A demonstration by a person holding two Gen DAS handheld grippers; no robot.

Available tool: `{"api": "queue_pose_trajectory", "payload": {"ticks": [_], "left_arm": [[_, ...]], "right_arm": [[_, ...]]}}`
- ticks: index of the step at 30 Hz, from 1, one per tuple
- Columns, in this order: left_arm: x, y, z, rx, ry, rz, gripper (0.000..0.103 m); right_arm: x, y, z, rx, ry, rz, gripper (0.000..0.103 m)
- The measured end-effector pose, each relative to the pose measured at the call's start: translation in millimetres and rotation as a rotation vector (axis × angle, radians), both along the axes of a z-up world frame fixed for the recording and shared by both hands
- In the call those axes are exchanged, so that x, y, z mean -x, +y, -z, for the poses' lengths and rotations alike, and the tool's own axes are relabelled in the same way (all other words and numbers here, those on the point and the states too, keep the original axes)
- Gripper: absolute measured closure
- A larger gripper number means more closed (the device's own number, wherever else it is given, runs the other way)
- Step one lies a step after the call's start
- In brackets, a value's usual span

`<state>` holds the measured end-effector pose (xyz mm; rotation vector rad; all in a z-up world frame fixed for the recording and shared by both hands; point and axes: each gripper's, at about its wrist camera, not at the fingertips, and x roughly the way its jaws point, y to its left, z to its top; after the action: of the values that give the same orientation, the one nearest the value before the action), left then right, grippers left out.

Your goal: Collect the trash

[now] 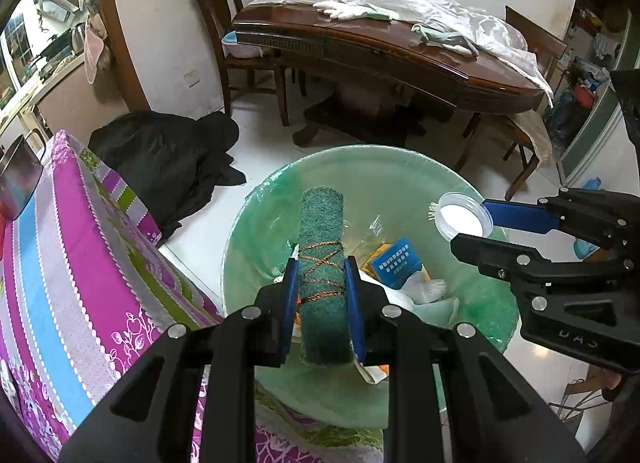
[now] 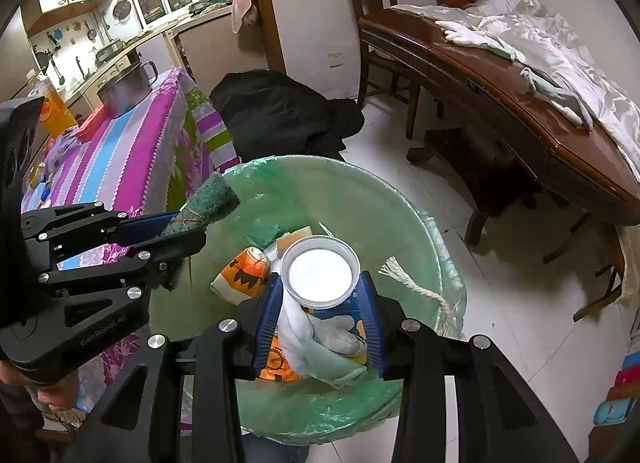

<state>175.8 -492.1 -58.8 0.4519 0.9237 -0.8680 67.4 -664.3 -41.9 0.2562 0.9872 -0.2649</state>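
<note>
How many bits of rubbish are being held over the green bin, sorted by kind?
Green scouring-pad roll, in the left hand-held gripper: 1
Clear plastic lid, in the right hand-held gripper: 1
Total: 2, both above the green-lined bin

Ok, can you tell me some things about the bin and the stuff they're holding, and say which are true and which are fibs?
1. The left gripper has a rolled green scouring pad between its fingers. True.
2. The right gripper holds a spoon. False: it holds a round clear plastic lid.
3. Both things are above the green-lined bin. True.
4. The bin is empty. False: it already holds wrappers and a blue packet.
5. The pad is tied with orange string. True.
</note>
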Motion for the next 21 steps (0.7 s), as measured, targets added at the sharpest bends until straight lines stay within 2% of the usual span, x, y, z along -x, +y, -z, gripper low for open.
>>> {"api": "queue_pose_trajectory", "payload": {"ticks": [1, 3, 4, 9, 13, 16, 17, 18, 20, 21], "left_arm": [[-0.3, -0.1, 0.0, 0.001, -0.001, -0.001, 0.072], [-1.4, 1.6, -0.7, 0.012, -0.011, -0.008, 0.040], [-1.9, 3.1, -1.5, 0.017, -0.021, -0.013, 0.031], [-8.1, 9.6, -2.2, 0.021, -0.029, -0.042, 0.019], [-12.6, 25.1, -6.8, 0.031, -0.042, -0.081, 0.017], [-8.4, 54.8, -27.8, 0.098, -0.095, -0.123, 0.016], [-5.3, 63.7, -35.6, 0.123, -0.111, -0.132, 0.011], [3.1, 81.7, -49.8, 0.172, -0.159, -0.148, 0.006], [20.5, 110.0, -69.4, 0.241, -0.247, -0.176, 0.006], [30.4, 124.0, -77.7, 0.278, -0.280, -0.183, 0.006]], "right_arm": [[0.0, -0.5, 0.9, 0.003, 0.000, 0.001, 0.063], [0.6, -0.1, 2.1, 0.009, -0.003, 0.002, 0.059], [1.4, -1.2, 2.6, 0.012, -0.006, 0.004, 0.053], [5.5, -1.3, -2.6, 0.029, -0.038, 0.022, 0.047], [24.0, 11.9, -25.8, 0.091, -0.136, 0.029, 0.041], [52.7, 37.7, -54.6, 0.213, -0.256, 0.052, 0.030], [66.5, 51.0, -65.3, 0.264, -0.312, 0.063, 0.024], [81.1, 65.7, -74.5, 0.313, -0.370, 0.077, 0.021], [103.1, 89.2, -85.8, 0.382, -0.456, 0.100, 0.005], [114.4, 99.8, -89.9, 0.411, -0.497, 0.110, 0.005]]}}
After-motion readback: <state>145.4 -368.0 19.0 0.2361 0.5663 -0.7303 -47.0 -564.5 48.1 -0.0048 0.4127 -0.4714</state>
